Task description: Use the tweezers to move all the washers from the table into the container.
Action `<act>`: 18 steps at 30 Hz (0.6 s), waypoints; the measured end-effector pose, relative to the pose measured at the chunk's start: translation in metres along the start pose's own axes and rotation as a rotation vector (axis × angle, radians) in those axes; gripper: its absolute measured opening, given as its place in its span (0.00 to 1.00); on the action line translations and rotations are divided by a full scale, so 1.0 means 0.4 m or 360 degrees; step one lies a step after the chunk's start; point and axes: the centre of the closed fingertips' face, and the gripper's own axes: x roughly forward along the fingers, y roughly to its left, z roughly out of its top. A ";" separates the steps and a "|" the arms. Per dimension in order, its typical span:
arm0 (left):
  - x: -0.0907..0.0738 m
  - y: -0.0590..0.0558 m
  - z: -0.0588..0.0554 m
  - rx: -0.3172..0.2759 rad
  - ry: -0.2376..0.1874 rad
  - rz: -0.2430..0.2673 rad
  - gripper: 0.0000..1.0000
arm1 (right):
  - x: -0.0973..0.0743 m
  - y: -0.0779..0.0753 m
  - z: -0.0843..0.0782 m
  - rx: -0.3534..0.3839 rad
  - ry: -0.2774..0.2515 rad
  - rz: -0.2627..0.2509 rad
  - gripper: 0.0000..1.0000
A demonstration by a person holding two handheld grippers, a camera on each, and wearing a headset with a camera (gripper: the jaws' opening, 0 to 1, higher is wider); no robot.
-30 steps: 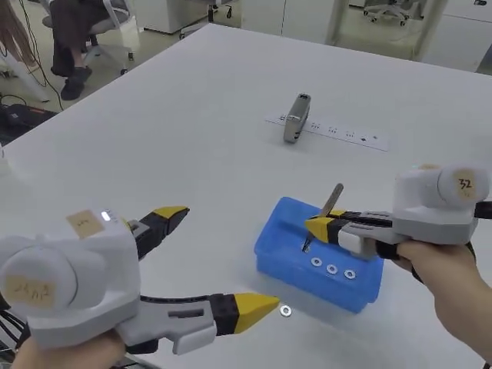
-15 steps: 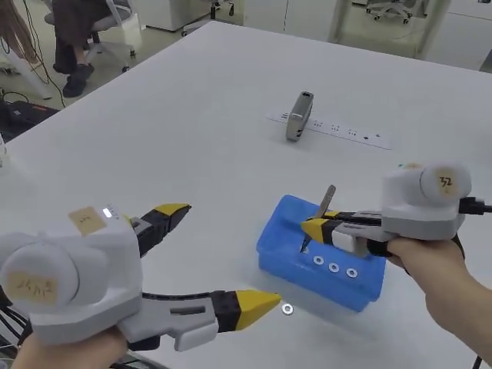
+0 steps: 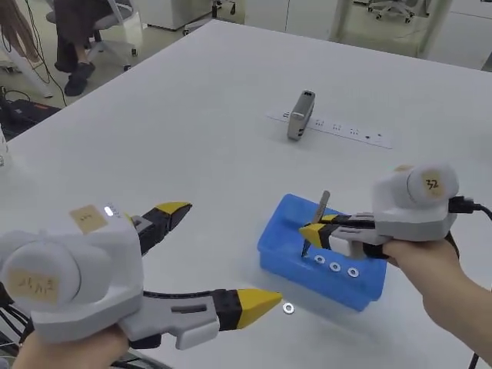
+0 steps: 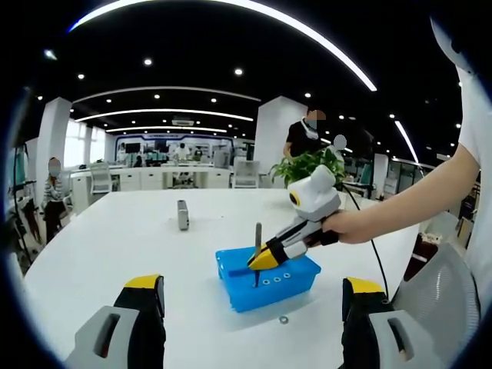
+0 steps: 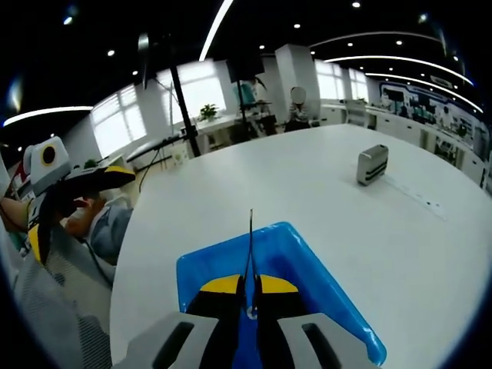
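Observation:
A blue container (image 3: 286, 263) sits on the white table with three washers (image 3: 336, 267) lying in a row inside it. One more washer (image 3: 288, 308) lies on the table just in front of it. My right gripper (image 3: 314, 234) is shut on the tweezers (image 3: 320, 209), whose tips point down into the container's left part. In the right gripper view the tweezers (image 5: 249, 244) rise from between the closed jaws over the blue container (image 5: 315, 277). My left gripper (image 3: 224, 254) stands open to the left of the container, its near jaw tip close to the loose washer (image 4: 284, 319).
A small grey device (image 3: 300, 115) and a flat white strip (image 3: 338, 129) lie further back on the table. A person sits on an office chair (image 3: 81, 34) beyond the table's far left edge. Bare table (image 3: 177, 138) spreads left and behind.
My right gripper has drifted a little to the left over the container and the tweezers stand more upright. The left gripper and the washers are as before.

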 end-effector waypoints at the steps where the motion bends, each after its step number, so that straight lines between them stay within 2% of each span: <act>1: 0.000 0.000 0.000 0.0001 -0.0001 0.0000 0.98 | 0.002 0.003 -0.003 -0.0018 0.0010 0.0000 0.03; 6: 0.001 0.000 0.000 0.0000 0.0001 -0.0003 0.98 | 0.002 0.004 0.000 -0.0067 0.0010 -0.0004 0.04; 18: 0.003 -0.001 -0.001 0.0005 0.0003 -0.0004 0.98 | -0.004 -0.005 0.013 -0.0064 -0.0040 -0.0029 0.04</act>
